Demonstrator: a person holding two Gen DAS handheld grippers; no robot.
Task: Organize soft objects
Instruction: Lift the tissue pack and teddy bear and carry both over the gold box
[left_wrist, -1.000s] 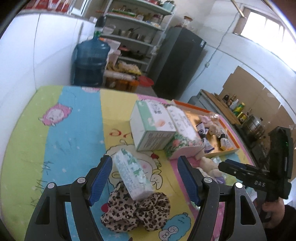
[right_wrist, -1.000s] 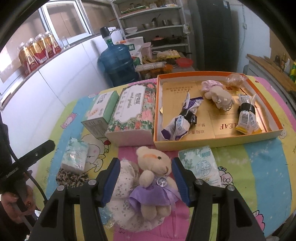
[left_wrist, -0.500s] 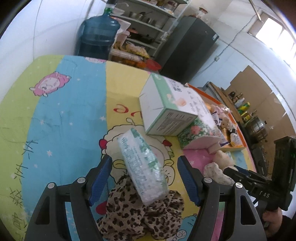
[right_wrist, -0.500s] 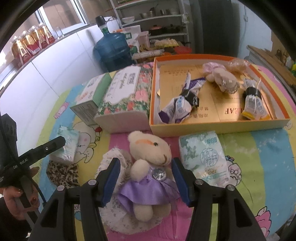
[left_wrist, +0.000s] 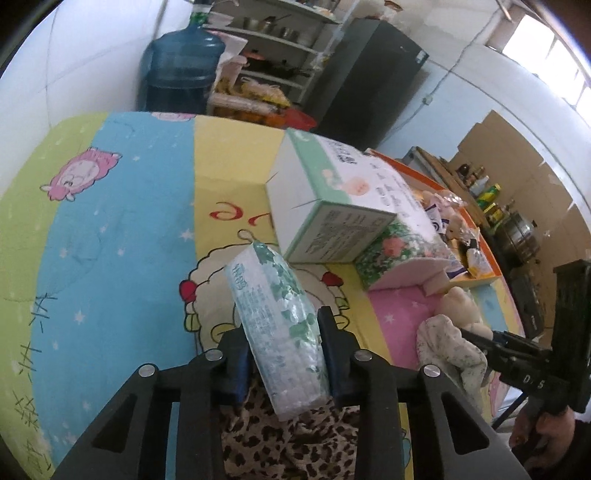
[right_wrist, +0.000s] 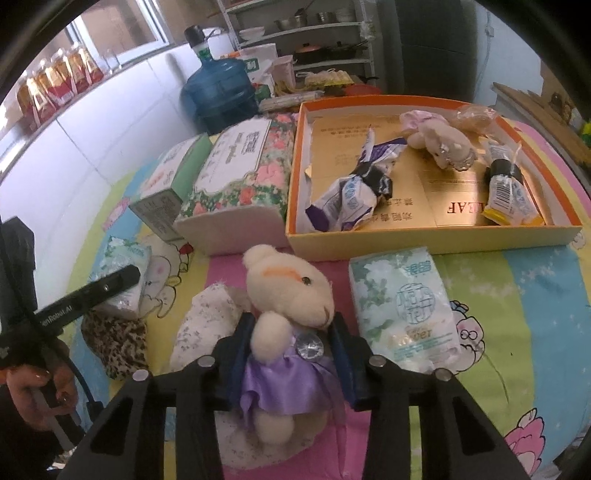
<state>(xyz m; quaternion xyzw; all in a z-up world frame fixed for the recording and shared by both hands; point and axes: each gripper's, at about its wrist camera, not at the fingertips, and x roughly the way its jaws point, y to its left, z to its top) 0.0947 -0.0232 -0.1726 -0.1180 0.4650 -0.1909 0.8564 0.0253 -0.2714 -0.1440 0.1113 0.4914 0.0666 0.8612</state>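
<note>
Soft objects lie spread over a worktop (right_wrist: 517, 332) covered with a striped cartoon cloth. We hold the left gripper (left_wrist: 282, 350) with its jaws just closed onto a green-and-white tissue pack (left_wrist: 275, 325), the blue pads pressing its sides; the pack sits tilted on a leopard-print cloth (left_wrist: 295, 443). The pack carries small print that we cannot make out. We hold the right gripper (right_wrist: 291, 354) with its jaws just closed around a cream teddy bear (right_wrist: 291, 295) in a purple dress, gripping its body below the head; the bear lies on a white flowery cloth (right_wrist: 207, 325).

Just right of the bear lies a second tissue pack (right_wrist: 402, 306), flat on the cloth, with a round Chinese emblem and pale letters too faint to read. Behind the bear stand a floral tissue box (right_wrist: 243, 177) with a white script label we cannot read, and beside it a green-and-white carton (right_wrist: 170, 184) with small print on its end. An orange tray (right_wrist: 436, 236) sits to the right of the floral box; its gold floor shows the letters "LEAF" upside down and lines of Chinese text. In the tray lie a smaller plush bear (right_wrist: 439, 140) and several crumpled snack packets (right_wrist: 351, 195). In the right wrist view the left gripper's finger bears white lettering ending in "Robot.AI".
</note>
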